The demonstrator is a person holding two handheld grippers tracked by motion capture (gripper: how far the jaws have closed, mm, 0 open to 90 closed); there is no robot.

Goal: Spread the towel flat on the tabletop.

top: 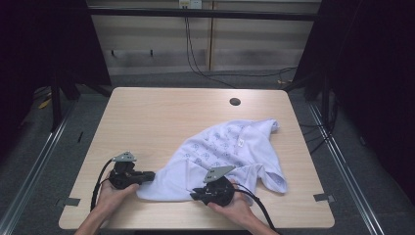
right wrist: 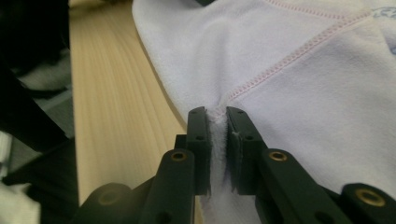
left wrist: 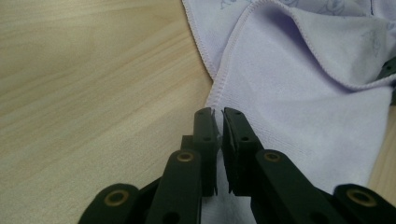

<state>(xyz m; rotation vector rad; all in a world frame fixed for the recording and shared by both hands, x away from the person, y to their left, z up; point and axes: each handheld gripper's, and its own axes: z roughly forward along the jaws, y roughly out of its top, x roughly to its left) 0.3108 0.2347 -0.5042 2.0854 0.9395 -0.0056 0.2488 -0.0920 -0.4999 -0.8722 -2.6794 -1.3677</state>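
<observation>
Closest to you, your right gripper (top: 196, 195) sits at the near edge of the table (top: 161, 117). Its jaws are almost fully together, and in the right gripper view a fold of the white cloth (right wrist: 299, 88) is squeezed between the pads, just where a pink stitched seam ends. So this gripper has the hem of the cloth in a firm pinch.

A little to the side, your left gripper (top: 151, 175) lies low on the wood and points toward the cloth's (top: 230, 152) left corner. In the left gripper view its jaws are also nearly together, and the thin stitched edge of the cloth (left wrist: 299, 93) goes in between the tips. The layer there is very thin, so I judge it is pinched, but only lightly.

Both grips are on the near border, probably so that you can lift this edge and spread or fold the cloth.

Farther away, the cloth lies crumpled on the right half of the table, its printed side partly up. Beyond it there is a round cable hole (top: 235, 102) in the tabletop.
</observation>
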